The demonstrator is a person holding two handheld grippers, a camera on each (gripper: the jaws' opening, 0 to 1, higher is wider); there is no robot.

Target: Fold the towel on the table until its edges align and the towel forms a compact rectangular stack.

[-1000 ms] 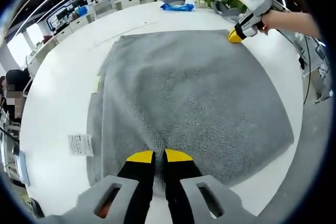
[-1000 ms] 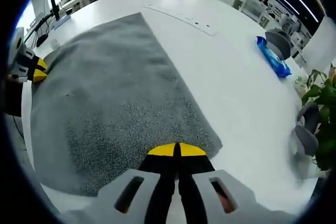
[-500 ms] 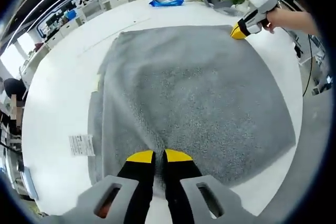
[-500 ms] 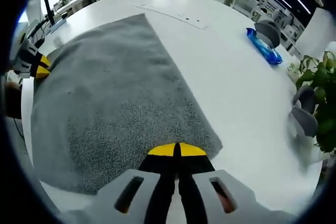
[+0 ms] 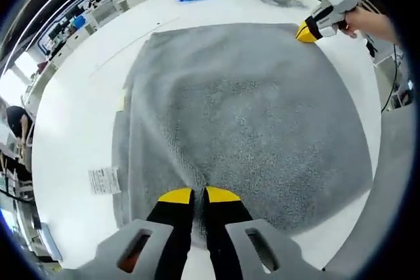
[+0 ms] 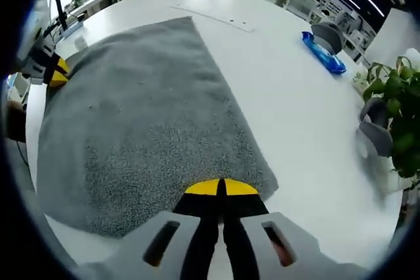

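While clamped in jaws, towel (image 5: 249,116) corners.

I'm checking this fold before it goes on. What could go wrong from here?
The left gripper and the right gripper each pinch a corner of the grey towel. A pinch may slip when lifted, spoiling alignment. The towel is already doubled, with a white tag sticking out, so layers may shift unevenly. A wide swing could reach the potted plant.

Speckled grey towel (image 5: 243,116) across a plain white table (image 5: 72,116). Black jaws with yellow tips on the left gripper (image 5: 199,195). Blue packet (image 6: 323,52) upper right, green plant (image 6: 394,122) at the right edge.
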